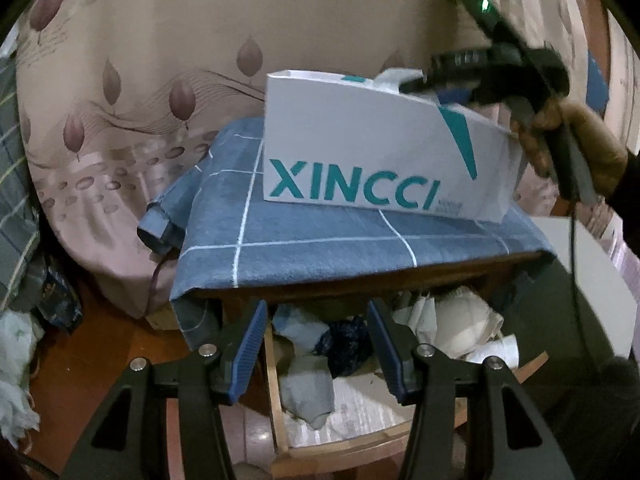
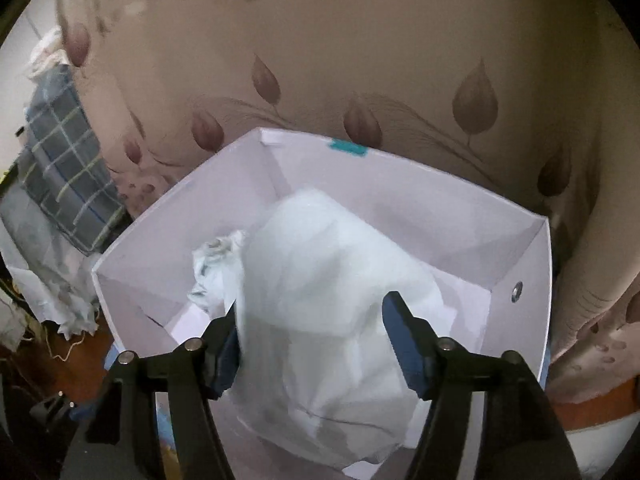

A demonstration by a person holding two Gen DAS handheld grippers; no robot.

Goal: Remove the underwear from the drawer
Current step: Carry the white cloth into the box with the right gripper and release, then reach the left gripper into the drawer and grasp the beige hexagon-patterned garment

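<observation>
My left gripper is open and empty above the open wooden drawer, which holds several crumpled pieces of underwear, white, grey and dark blue. My right gripper is open over a white XINCCI box. A blurred white garment lies between its fingers, inside the box; whether it touches the pads I cannot tell. A second pale garment lies in the box behind it. In the left wrist view the box stands on the cabinet top and the right gripper hangs over its rim.
A blue checked cloth covers the cabinet top under the box. A beige leaf-print curtain hangs behind. A plaid cloth and white rags lie at the left on the wooden floor. A white panel stands at the right.
</observation>
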